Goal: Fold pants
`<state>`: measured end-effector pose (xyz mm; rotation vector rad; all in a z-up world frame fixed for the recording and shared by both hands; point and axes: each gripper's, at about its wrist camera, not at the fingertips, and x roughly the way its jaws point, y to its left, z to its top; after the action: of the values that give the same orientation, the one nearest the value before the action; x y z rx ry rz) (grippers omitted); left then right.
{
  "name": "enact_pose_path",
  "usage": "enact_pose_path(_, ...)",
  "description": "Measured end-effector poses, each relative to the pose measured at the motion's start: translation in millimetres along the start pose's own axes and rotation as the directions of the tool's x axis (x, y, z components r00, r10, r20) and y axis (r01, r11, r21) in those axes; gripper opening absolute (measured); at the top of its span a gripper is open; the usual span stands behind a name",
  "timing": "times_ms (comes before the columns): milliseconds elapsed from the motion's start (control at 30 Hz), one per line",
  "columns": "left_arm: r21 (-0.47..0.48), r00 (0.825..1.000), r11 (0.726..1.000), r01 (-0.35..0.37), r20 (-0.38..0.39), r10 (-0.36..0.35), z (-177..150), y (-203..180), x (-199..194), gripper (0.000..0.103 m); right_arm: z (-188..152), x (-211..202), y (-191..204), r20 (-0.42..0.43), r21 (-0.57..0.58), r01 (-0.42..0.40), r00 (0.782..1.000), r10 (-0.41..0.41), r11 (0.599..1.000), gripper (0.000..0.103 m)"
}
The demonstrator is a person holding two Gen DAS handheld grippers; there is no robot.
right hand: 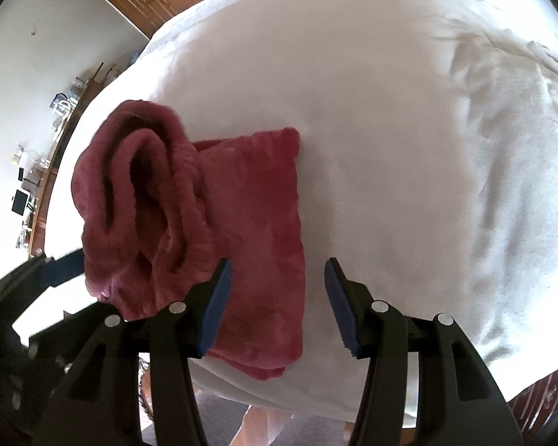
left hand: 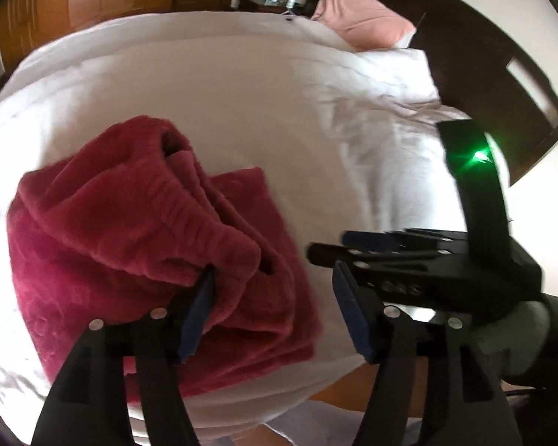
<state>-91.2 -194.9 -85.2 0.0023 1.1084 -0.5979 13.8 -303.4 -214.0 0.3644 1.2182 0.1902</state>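
The dark red fleece pants (left hand: 130,223) lie folded in a thick bundle on the white bed (left hand: 241,93), with the elastic waistband bunched on top. My left gripper (left hand: 273,282) is open just above the bundle's near right corner. Its left finger (left hand: 201,297) touches the waistband edge, but the pads press on nothing. In the right wrist view the pants (right hand: 241,204) sit left of centre. My right gripper (right hand: 278,265) hangs open over their near right edge and holds nothing. The right gripper (left hand: 327,245) also shows in the left wrist view, to the right of the pants.
The white bed cover (right hand: 409,148) stretches wide to the right and far side, wrinkled toward a pink pillow (left hand: 361,15) and a dark headboard (left hand: 483,55). A wooden wardrobe (left hand: 74,0) stands beyond the bed. A cluttered desk (right hand: 37,171) runs along the wall. The bed's near edge lies just below the grippers.
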Motion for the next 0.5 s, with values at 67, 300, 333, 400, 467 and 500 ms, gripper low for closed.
enact_pose_path(67, -0.056, 0.999, 0.998, 0.041, 0.001, -0.041, -2, 12, -7, 0.063, 3, -3, 1, 0.007, 0.010, -0.032, 0.999, 0.032, 0.999, 0.053)
enact_pose_path(300, -0.176, 0.996, 0.982, 0.063, 0.075, -0.050, -9, 62, -57, 0.063, 20, -5, 21, 0.027, 0.044, -0.156, 0.988, 0.155, 0.987, 0.062)
enact_pose_path(333, -0.182, 0.996, 0.982, 0.057, 0.079, -0.043, -10, 69, -64, 0.064, 22, -3, 24, 0.027, 0.051, -0.178, 0.984, 0.177, 0.983, 0.064)
enact_pose_path(400, -0.201, 0.996, 0.979, 0.034, 0.083, -0.018, -12, 88, -74, 0.064, 24, -2, 31, 0.024, 0.073, -0.239, 0.971, 0.238, 0.968, 0.077)
enact_pose_path(467, -0.218, 0.997, 0.976, 0.012, 0.077, 0.005, -15, 103, -79, 0.064, 27, 6, 38, 0.016, 0.110, -0.290, 0.957, 0.290, 0.951, 0.081)
enact_pose_path(500, -0.234, 0.997, 0.972, 0.002, 0.071, 0.015, -16, 114, -80, 0.064, 28, 12, 41, 0.009, 0.128, -0.287, 0.958, 0.288, 0.949, 0.081)
